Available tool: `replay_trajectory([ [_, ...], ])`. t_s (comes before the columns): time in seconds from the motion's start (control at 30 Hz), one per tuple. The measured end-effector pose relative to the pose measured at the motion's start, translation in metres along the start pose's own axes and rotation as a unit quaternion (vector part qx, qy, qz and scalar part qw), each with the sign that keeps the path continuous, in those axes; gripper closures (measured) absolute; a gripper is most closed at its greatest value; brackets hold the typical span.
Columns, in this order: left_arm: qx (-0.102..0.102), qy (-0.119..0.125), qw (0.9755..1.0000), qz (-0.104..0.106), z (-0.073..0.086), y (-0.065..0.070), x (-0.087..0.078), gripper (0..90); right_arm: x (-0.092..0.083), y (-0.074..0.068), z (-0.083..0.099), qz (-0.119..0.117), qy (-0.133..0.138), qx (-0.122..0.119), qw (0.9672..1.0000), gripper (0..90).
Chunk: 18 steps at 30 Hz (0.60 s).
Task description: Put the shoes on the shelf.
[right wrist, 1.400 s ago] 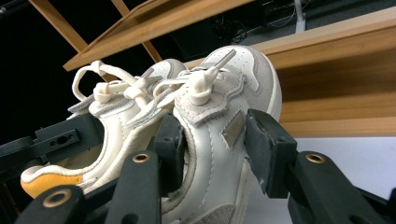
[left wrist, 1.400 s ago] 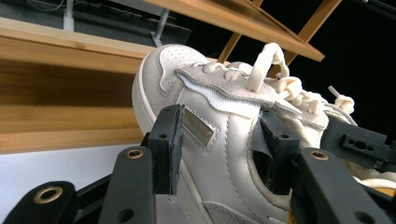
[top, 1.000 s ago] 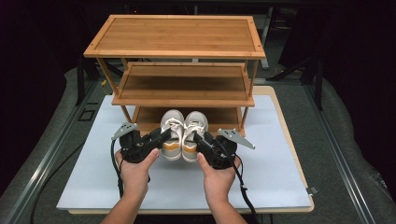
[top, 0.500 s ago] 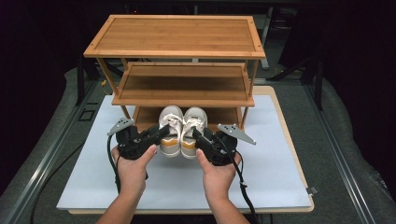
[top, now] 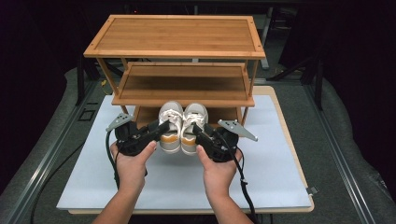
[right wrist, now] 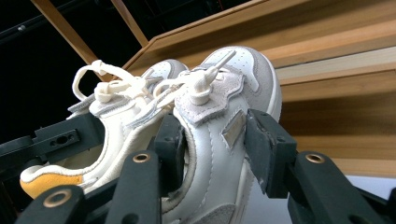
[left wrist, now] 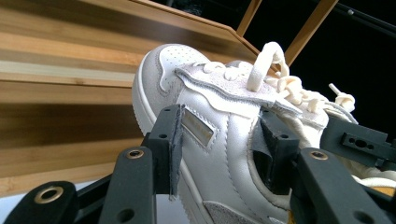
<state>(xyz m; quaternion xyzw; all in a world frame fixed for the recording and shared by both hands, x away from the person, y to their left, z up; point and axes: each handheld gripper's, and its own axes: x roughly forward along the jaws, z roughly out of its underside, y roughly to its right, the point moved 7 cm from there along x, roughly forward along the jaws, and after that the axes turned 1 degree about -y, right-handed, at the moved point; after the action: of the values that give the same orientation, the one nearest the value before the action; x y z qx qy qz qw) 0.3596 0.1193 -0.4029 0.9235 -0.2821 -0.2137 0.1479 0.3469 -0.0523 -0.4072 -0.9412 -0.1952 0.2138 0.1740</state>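
Note:
Two white sneakers with grey suede and orange heels sit side by side, toes pointing into the wooden shoe rack under its middle shelf. My left gripper is shut on the left sneaker, its pads pressing on both sides of the upper. My right gripper is shut on the right sneaker in the same way, one pad against its outer side. The left sneaker and left gripper also appear in the right gripper view. Whether the soles rest on anything is hidden.
The three-shelf rack stands at the back of a white mat on a wooden board. Its top shelf and middle shelf are bare. A rack post stands just right of the right gripper. Dark floor surrounds the board.
Both hands have crept slightly toward the rack with the sneakers still gripped; the jaws hold the same width.

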Motion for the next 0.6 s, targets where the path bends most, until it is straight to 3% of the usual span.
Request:
replay_trajectory([
  [0.13,0.002,0.001,1.0000,-0.003,-0.005,-0.001,0.004,56.5,0.006,-0.001,-0.005,-0.010,0.015,0.001,0.9998,58.7],
  [0.2,0.000,0.000,1.0000,-0.001,-0.006,-0.003,0.005,56.5,0.007,0.000,-0.007,0.001,0.006,-0.001,1.0000,58.6],
  [0.23,-0.002,0.000,1.0000,-0.001,-0.007,-0.003,0.006,56.5,0.008,0.000,-0.008,-0.007,0.008,-0.001,0.9999,58.6],
  [0.6,-0.007,0.003,1.0000,0.001,-0.020,-0.013,0.018,56.5,0.024,0.001,-0.021,-0.003,0.010,-0.005,0.9999,58.6],
])
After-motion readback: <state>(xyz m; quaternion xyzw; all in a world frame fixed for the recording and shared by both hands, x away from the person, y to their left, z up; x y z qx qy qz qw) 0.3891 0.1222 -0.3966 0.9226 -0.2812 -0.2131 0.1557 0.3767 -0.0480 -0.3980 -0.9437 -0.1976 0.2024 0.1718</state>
